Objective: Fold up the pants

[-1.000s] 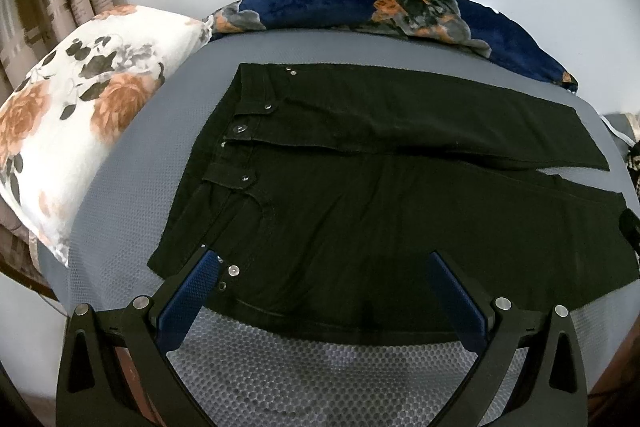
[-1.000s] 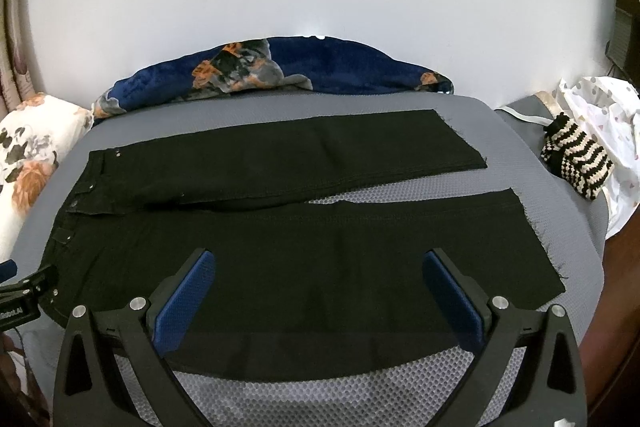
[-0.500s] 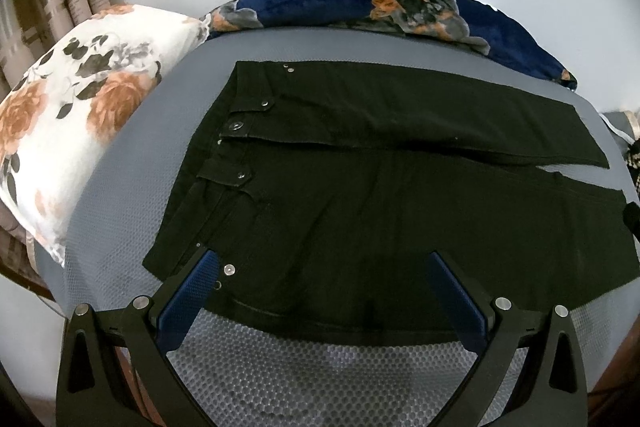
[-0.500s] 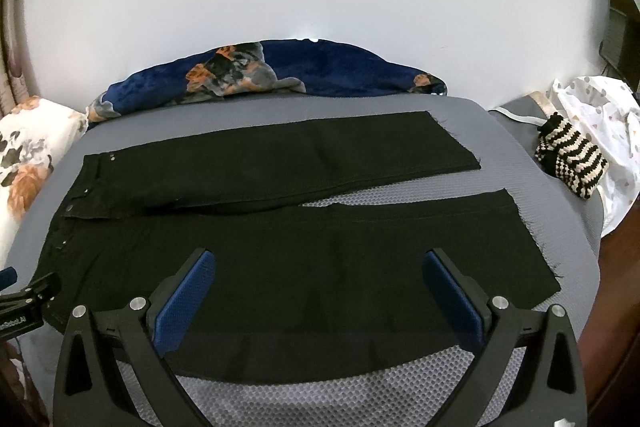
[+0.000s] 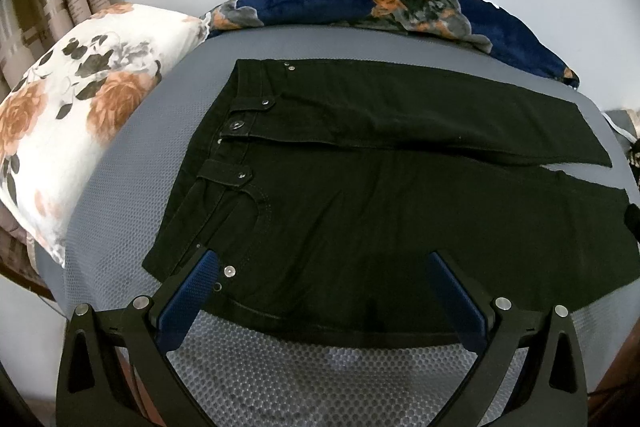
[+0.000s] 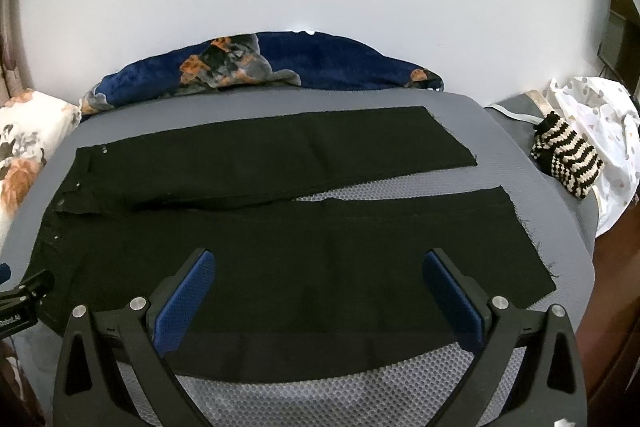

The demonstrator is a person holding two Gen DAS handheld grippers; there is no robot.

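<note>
Left wrist view. The black pants (image 5: 360,195) are shown spread flat on the grey mesh-covered bed (image 5: 280,379), front side up, with the waistband toward the floral pillow (image 5: 80,107) and the two legs running away to the right. The far leg is seen slightly parted from the near leg toward the hems. The left tool (image 5: 320,267) is held with its jaws wide apart above the near hip corner of the waistband; nothing is gripped, and whether the left blue pad touches the cloth cannot be told. A dark blue floral blanket (image 5: 380,3) is bunched along the wall behind.

Right wrist view. The same pants (image 6: 300,247) are seen lengthwise, both legs fully extended, and a wedge of bare bed (image 6: 400,187) is visible between them toward the hems. The right tool (image 6: 320,263) is likewise fully spread and empty, poised over the near edge of the near leg. A striped knitted item (image 6: 568,163) and a white patterned cloth (image 6: 600,115) lie well apart at the right.

Progress. No fold is visible, so the garment is judged to be laid out and smoothed only. The lengthwise fold of one leg over the other, and the later crosswise folds, are judged to be left.
</note>
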